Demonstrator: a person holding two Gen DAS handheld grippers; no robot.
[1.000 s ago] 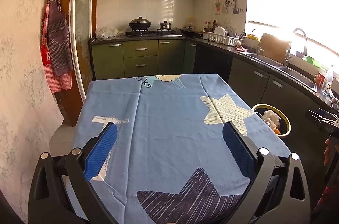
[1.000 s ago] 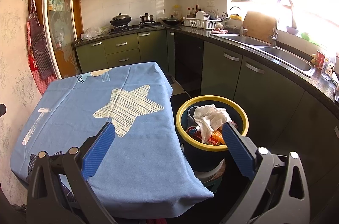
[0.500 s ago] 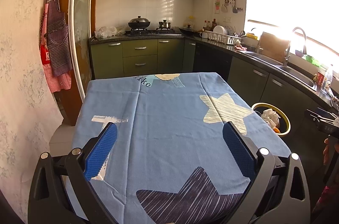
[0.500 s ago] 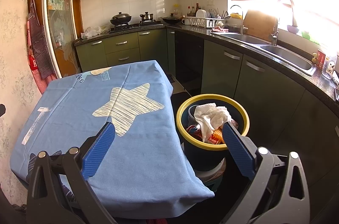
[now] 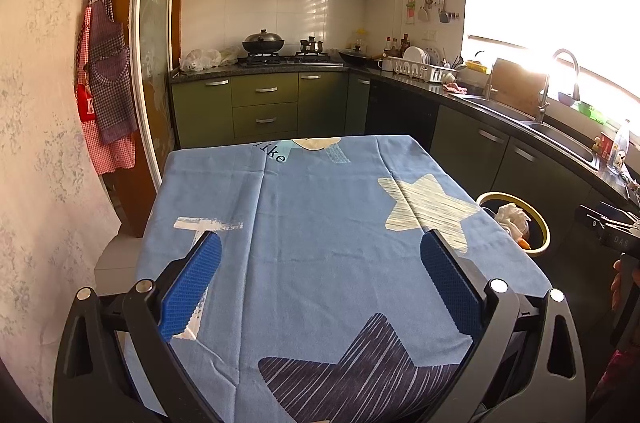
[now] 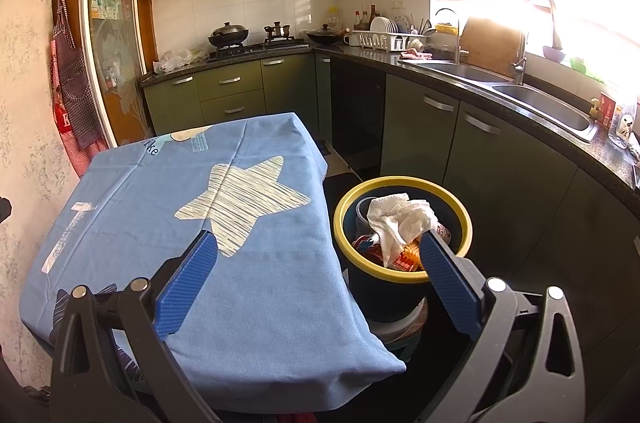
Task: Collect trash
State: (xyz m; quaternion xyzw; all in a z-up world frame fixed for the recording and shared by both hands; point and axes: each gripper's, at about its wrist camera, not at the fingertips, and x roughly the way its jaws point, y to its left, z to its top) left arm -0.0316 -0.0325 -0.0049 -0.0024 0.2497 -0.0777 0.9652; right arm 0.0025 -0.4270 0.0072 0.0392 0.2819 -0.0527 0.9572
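Two tools spreading wide, gripping nothing: left tool (image 5: 318, 253), right tool (image 6: 318, 253) | crumpled white paper towel (image 6: 400, 219) lying in round yellow-rimmed bin (image 6: 460, 215) | smooth blue star-print cloth covering bench (image 5: 320, 215)

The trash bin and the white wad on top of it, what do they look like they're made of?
Trash bin: probably plastic, with smooth dark walls and a glossy yellow rim. White wad: likely paper towel or tissue, matte, crumpled, with soft folds.

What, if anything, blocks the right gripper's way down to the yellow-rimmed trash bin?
Nothing visible does. The right gripper hangs open and empty, with the trash bin beside the table's blue cloth, its mouth uncovered and a crumpled white tissue on top.
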